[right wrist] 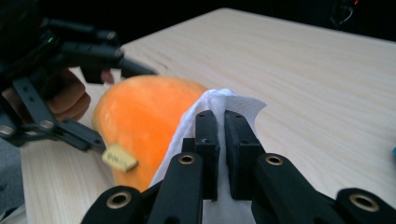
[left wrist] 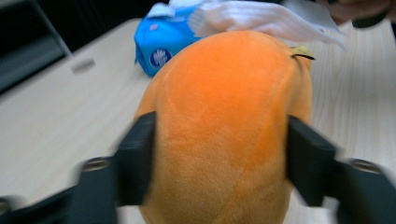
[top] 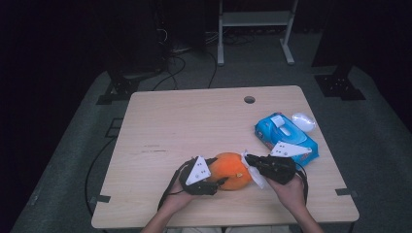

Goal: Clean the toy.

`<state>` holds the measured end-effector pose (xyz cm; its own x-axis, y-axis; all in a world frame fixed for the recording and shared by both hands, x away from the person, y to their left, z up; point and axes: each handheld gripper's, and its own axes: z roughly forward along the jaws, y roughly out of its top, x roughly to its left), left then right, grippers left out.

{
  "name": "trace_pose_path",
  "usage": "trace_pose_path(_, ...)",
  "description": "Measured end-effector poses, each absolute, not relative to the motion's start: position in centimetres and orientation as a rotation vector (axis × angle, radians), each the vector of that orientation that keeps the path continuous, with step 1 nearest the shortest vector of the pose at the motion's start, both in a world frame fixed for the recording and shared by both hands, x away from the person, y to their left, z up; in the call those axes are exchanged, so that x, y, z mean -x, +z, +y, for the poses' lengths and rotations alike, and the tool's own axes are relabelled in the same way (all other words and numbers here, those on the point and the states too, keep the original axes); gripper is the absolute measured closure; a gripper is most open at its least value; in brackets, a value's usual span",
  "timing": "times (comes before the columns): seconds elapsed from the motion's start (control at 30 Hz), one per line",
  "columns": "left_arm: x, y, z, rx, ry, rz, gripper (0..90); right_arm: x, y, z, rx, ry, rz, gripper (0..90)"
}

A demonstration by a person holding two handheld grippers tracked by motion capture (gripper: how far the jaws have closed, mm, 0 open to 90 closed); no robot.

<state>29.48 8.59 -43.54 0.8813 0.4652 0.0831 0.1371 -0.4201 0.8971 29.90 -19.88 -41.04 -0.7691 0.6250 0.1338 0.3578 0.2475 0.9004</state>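
Observation:
An orange plush toy (top: 233,170) lies near the table's front edge. My left gripper (top: 218,171) reaches in from its left. In the left gripper view its black jaws press on both sides of the plush (left wrist: 224,121), so it is shut on it. My right gripper (top: 248,158) comes from the right, shut on a white wipe (top: 256,177). In the right gripper view the wipe (right wrist: 233,102) sticks up between the closed jaws and touches the plush (right wrist: 144,112), whose yellow tag (right wrist: 119,158) hangs at its side. The wipe (left wrist: 252,18) drapes over the toy's far end.
A blue pack of wet wipes (top: 286,136) lies at the right of the wooden table (top: 194,121), with a small white object (top: 303,121) just behind it. A round hole (top: 249,99) sits near the far edge. A white metal frame stands on the floor beyond.

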Motion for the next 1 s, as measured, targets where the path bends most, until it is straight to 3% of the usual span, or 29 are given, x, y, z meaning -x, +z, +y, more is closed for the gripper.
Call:
trace_pose_path(0.1,-30.7,-44.1,9.1,-1.995,0.238,0.591,3.4,-30.2,-41.3,-19.7,-0.923,1.522,2.323,83.7)
trace_pose_path(0.17,-31.0,-44.4,9.7,-1.977,0.180,0.614,8.0,-30.2,-41.2,-19.7,-0.922,1.517,2.329,83.7)
trace_pose_path(0.23,-30.6,-44.0,9.7,-2.001,0.230,0.573,22.3,-30.0,-41.0,-19.5,-0.913,1.502,2.328,83.7)
trace_pose_path(0.33,-29.6,-43.4,8.9,-2.020,0.357,0.500,31.0,-29.1,-40.1,-18.6,-0.845,1.488,2.309,83.6)
trace_pose_path(0.53,-27.6,-42.8,6.2,-2.066,0.553,0.397,32.2,-27.3,-38.9,-15.6,-0.632,1.519,2.335,83.7)
trace_pose_path(0.77,-27.6,-42.8,6.1,-2.054,0.521,0.418,29.6,-28.2,-39.0,-17.9,-0.742,1.465,2.272,83.8)
trace_pose_path(1.0,-27.5,-42.9,5.9,-2.065,0.522,0.430,27.9,-26.6,-39.4,-14.2,-0.554,1.467,2.367,83.7)
